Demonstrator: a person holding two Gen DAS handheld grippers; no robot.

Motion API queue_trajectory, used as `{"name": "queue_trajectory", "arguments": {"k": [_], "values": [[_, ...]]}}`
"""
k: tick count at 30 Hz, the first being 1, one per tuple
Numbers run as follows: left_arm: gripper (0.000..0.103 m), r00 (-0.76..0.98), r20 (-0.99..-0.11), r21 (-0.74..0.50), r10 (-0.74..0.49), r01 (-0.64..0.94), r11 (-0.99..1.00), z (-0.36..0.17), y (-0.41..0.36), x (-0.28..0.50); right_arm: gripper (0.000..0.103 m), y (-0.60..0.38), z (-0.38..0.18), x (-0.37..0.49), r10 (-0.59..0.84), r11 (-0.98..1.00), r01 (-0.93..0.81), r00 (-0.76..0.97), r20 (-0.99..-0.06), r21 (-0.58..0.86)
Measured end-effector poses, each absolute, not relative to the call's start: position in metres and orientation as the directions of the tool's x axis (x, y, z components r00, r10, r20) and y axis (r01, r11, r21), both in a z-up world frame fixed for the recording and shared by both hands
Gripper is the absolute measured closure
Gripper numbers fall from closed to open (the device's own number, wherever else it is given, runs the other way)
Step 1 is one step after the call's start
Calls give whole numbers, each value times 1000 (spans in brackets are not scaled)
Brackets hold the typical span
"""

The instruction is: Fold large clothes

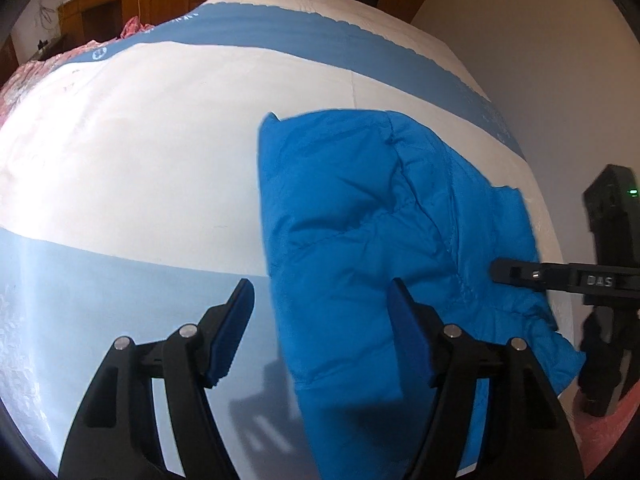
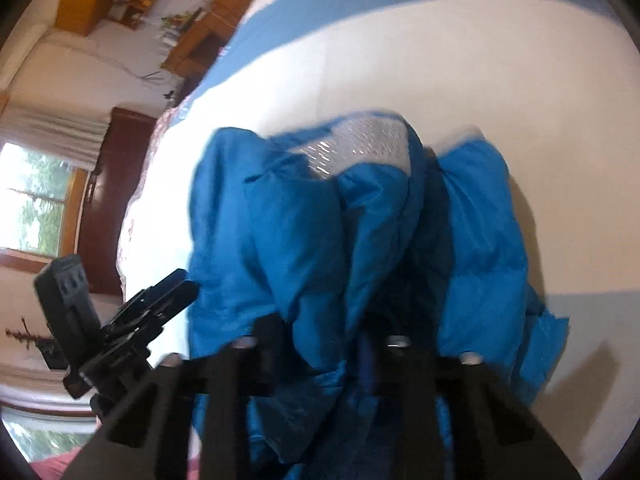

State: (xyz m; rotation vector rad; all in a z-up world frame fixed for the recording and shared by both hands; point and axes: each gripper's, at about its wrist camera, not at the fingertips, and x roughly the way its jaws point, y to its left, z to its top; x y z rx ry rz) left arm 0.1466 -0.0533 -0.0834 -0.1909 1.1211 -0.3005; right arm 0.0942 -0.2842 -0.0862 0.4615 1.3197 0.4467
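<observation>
A bright blue padded jacket [image 1: 360, 200] lies bunched near the right edge of a white and blue bed sheet [image 1: 140, 140]. My left gripper [image 1: 320, 286] is open; the jacket's left border lies loose between its blue pads [image 1: 236, 332]. My right gripper [image 1: 508, 272] reaches in from the right, its tip on the jacket's right part. In the blurred right wrist view, the jacket [image 2: 280, 220] rises in folds right in front of my right gripper [image 2: 336, 332], whose fingertips are buried in the fabric and shut on it. Silver lining [image 2: 360, 148] shows on top. The left gripper [image 2: 172, 288] sits at the jacket's left.
A pink patterned quilt [image 1: 24, 80] lies along the far left of the bed. Wooden cabinets [image 1: 100, 12] stand behind it. A plain wall [image 1: 520, 40] runs close along the bed's right edge. A window [image 2: 32, 200] is at the left.
</observation>
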Motion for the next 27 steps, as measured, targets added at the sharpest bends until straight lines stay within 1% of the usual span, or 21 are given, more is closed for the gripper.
{"name": "queue_trajectory", "arguments": {"k": [2, 5, 7, 11, 15, 17, 19, 22, 25, 27], "values": [[36, 405, -849, -311, -338, 134, 941, -77, -52, 147, 90, -287, -65, 87, 572, 817, -73, 226, -788, 572], [37, 409, -829, -351, -381, 149, 924, -63, -54, 145, 91, -303, -31, 69, 603, 791, -95, 286, -744, 604], [38, 416, -815, -360, -404, 183, 915, -51, -65, 142, 91, -315, -14, 57, 585, 803, -101, 323, -744, 587], [39, 408, -791, -378, -456, 260, 888, -37, -93, 133, 92, -340, -3, 34, 556, 817, -74, 362, -748, 572], [40, 380, -785, -377, -489, 333, 864, -35, -117, 120, 92, -363, -25, 18, 539, 818, -11, 362, -760, 575], [41, 369, -798, -353, -477, 355, 866, -41, -129, 118, 92, -369, -43, 16, 538, 814, 24, 345, -769, 581], [42, 347, -806, -354, -480, 367, 860, -47, -134, 116, 91, -375, -61, 12, 531, 813, 55, 334, -778, 579], [43, 321, -829, -331, -458, 377, 865, -62, -147, 115, 89, -386, -89, 10, 542, 789, 118, 327, -774, 602], [44, 311, -842, -312, -440, 384, 869, -73, -152, 116, 86, -393, -109, 7, 541, 780, 146, 332, -773, 609], [43, 320, -847, -285, -424, 400, 871, -78, -152, 114, 81, -396, -122, 4, 539, 778, 161, 326, -776, 608]]}}
